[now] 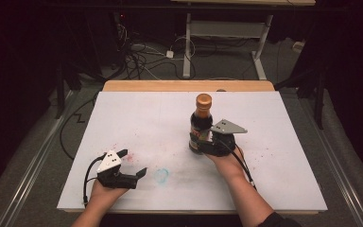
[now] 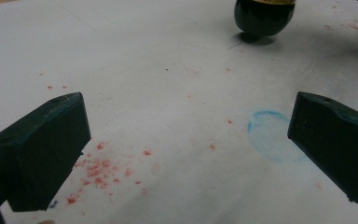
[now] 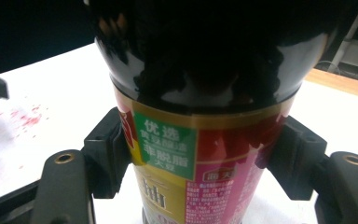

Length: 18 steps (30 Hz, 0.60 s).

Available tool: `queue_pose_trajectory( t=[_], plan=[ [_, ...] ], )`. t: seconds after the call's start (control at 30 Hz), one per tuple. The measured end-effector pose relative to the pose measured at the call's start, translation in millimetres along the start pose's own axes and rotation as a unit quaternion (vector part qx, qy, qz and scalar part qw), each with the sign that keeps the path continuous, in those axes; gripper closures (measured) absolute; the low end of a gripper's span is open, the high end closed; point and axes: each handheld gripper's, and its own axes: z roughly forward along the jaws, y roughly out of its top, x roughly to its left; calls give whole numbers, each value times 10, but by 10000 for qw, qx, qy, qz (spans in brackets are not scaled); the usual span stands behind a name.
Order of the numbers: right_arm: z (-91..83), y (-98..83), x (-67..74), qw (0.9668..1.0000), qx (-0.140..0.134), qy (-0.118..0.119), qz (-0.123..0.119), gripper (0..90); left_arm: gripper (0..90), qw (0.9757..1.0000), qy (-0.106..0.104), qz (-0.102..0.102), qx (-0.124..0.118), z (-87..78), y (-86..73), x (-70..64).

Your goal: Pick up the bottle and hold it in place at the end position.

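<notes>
Right hand-held gripper point(image 1: 203, 142): grasping the dark sauce bottle point(image 1: 201, 124), upright, middle of the table point(image 1: 137, 113).
Left hand-held gripper point(image 1: 134, 165): released, holding nothing, near the front edge.

place: lab | signs: stained white tabletop point(image 1: 137, 118); floor cables point(image 1: 139, 56); black curtains point(image 1: 23, 56); desk frame point(image 1: 227, 33)

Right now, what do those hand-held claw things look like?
Each claw is a black body with two blocky black jaws. The left claw carries a white three-cornered plate, the right claw a grey one. A black cable trails from each. A dark sleeve covers the right arm.
</notes>
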Motion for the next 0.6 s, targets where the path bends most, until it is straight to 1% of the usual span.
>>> queue_pose_trajectory(
  t=[0.03,0.07,0.1,0.2,0.23,0.27,0.4,0.43,0.47,0.57,0.6],
  plan=[
    [41,17,-4,10000,21,-27,14,322,0,10000,-4,-13,-8,0,1,0],
    [41,17,-4,10000,21,-27,14,322,0,10000,-7,-17,-8,-1,1,-1],
    [111,43,-17,10000,18,-51,-3,321,0,10000,-11,-16,-6,-1,1,-1],
    [199,79,-38,10000,42,-84,4,321,0,10000,-11,-29,-8,-2,1,-2],
    [199,79,-38,10000,42,-84,4,321,0,10000,-11,-29,-8,-2,1,-2],
    [261,106,-55,9999,31,-109,-30,321,0,10000,-13,-36,-12,-3,2,-1],
    [355,169,-86,9999,9,-160,-51,321,0,10000,-19,-41,-6,-3,3,0],
    [355,169,-86,9999,9,-160,-51,321,0,10000,-19,-41,-6,-3,3,0],
    [374,184,-92,9999,16,-164,-16,321,0,10000,-19,-39,-3,-3,4,1],
    [460,220,-124,9998,-1,-220,-27,320,0,10000,-23,-39,-5,-4,5,3],
    [480,222,-132,9997,3,-226,-4,320,0,9996,59,-239,-168,19,4,-19]
  ],
)
